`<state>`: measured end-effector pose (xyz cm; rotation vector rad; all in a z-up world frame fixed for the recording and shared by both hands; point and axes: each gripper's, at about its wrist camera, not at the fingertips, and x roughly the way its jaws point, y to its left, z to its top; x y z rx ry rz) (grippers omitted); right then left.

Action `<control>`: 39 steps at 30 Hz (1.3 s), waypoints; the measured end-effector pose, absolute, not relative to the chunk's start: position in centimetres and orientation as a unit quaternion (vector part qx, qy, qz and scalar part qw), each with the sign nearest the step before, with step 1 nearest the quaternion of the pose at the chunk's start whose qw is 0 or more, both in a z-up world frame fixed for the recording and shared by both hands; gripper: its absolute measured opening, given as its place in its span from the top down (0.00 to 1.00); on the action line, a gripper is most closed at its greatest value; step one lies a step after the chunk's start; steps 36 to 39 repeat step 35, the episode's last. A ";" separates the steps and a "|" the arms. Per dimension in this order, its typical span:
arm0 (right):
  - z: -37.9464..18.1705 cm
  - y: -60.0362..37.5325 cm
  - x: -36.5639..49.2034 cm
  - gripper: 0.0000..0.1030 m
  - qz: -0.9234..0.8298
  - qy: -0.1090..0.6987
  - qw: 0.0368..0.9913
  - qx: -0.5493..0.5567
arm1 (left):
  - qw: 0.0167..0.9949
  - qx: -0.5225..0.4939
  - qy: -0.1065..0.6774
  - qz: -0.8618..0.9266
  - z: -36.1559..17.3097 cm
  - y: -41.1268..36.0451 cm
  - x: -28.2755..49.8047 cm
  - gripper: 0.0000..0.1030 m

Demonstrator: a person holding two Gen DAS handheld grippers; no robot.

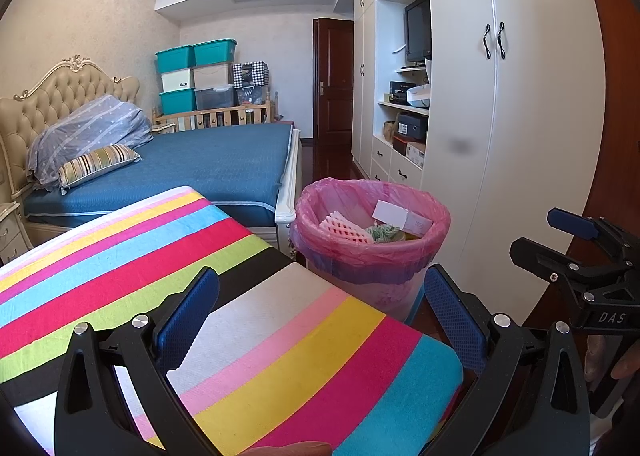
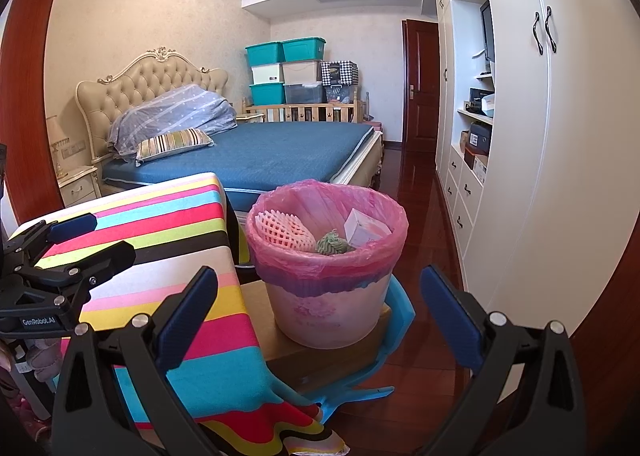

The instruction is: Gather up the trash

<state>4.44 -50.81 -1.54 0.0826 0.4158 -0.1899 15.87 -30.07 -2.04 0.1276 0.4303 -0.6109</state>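
Note:
A bin lined with a pink bag [image 1: 370, 252] [image 2: 326, 276] stands beside the striped table. Inside lie a pink foam fruit net [image 1: 346, 230] [image 2: 282, 232], a greenish crumpled wad [image 1: 383, 234] [image 2: 333, 244] and a white paper box [image 1: 394, 213] [image 2: 366, 232]. My left gripper [image 1: 320, 316] hovers open over the striped cloth, nothing between its blue pads. My right gripper [image 2: 318, 312] is open in front of the bin, empty. Each gripper shows in the other's view: the right gripper [image 1: 560, 240] at the right edge, the left gripper [image 2: 92, 236] at the left.
The table wears a rainbow-striped cloth [image 1: 200, 296] [image 2: 168, 256]. The bin sits on a cardboard box [image 2: 320, 356] over a blue plastic piece [image 2: 396, 316]. Behind are a blue bed [image 1: 224, 163], a white wardrobe [image 1: 500, 115] and a dark red wood floor [image 2: 424, 240].

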 end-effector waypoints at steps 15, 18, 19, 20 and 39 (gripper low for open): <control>-1.6 -50.7 4.5 0.05 -0.093 0.207 0.973 0.040 | 0.929 0.064 0.209 -0.299 -2.2 -30.0 15.7 0.06; -1.6 -50.6 4.5 0.05 -0.093 0.208 0.973 0.039 | 0.929 0.065 0.207 -0.300 -2.3 -29.7 15.6 0.06; -1.6 -50.5 4.5 0.05 -0.093 0.208 0.973 0.038 | 0.929 0.065 0.207 -0.301 -2.3 -29.6 15.6 0.06; -1.6 -50.5 4.6 0.05 -0.093 0.209 0.973 0.037 | 0.929 0.066 0.207 -0.301 -2.3 -29.5 15.5 0.06; -0.5 -41.7 7.9 0.05 -0.009 0.240 0.971 -0.015 | 0.952 0.047 0.218 -0.208 0.1 -17.2 16.7 0.06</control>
